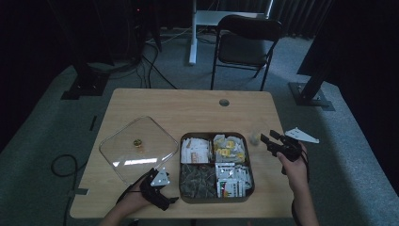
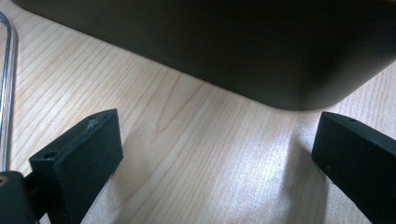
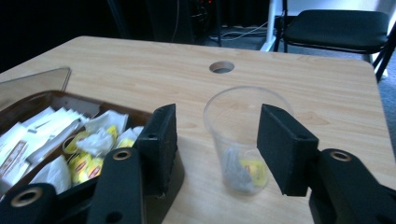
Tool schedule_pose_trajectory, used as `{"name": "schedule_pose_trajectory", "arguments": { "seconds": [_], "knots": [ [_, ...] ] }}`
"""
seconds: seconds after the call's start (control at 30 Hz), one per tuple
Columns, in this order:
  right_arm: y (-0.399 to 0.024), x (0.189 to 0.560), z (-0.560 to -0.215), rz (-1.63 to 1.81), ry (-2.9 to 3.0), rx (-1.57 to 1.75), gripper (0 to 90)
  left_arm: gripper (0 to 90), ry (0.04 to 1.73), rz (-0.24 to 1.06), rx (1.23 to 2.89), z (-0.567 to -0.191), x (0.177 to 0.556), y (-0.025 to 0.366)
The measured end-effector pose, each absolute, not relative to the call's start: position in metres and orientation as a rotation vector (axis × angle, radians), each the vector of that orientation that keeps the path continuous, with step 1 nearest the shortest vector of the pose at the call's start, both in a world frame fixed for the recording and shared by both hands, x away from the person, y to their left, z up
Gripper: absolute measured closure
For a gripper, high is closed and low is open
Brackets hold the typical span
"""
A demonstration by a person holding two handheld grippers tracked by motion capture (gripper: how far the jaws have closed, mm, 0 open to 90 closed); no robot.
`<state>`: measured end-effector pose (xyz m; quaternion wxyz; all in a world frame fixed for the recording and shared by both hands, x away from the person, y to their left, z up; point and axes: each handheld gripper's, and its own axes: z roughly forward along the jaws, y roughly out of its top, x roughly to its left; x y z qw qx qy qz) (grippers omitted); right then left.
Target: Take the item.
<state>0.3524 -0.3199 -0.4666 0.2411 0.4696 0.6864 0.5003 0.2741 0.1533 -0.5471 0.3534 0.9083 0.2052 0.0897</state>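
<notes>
A dark square tray (image 1: pixel 251 162) with four compartments of tea bags and sachets sits at the table's front middle. Its clear lid (image 1: pixel 117 155) lies flat to the left. A small clear plastic cup (image 1: pixel 254 138) stands right of the tray, with a tea bag (image 3: pixel 245 175) with a yellow tag in its bottom. My right gripper (image 1: pixel 267 138) points at the cup; in the right gripper view its jaws (image 3: pixel 219 140) stand open on either side of the cup (image 3: pixel 233 121), not pressing it. My left gripper (image 1: pixel 157 181) rests on the table, open and holding nothing (image 2: pixel 215 158), at the tray's front left corner (image 2: pixel 289 70).
A round cable hole (image 1: pixel 224 102) lies in the far middle of the table. A black folding chair (image 1: pixel 244 44) and a white desk leg (image 1: pixel 192 37) stand beyond the table. Dark stands flank it on the floor. Bare wood stretches behind the tray.
</notes>
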Motion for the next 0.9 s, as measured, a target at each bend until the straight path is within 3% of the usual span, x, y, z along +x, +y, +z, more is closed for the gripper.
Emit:
{"name": "schedule_pose_trajectory", "arguments": {
  "seconds": [0.27, 0.9],
  "knots": [
    [-0.319, 0.343, -0.475, 1.382, 1.910, 1.274, 38.6, 1.9, 0.531, 0.232, 2.349, -0.547, 0.274, 0.153],
    [-0.318, 0.327, -0.502, 1.343, 1.963, 1.270, 31.0, 1.9, 0.532, 0.231, 2.348, -0.547, 0.274, 0.153]
  ]
}}
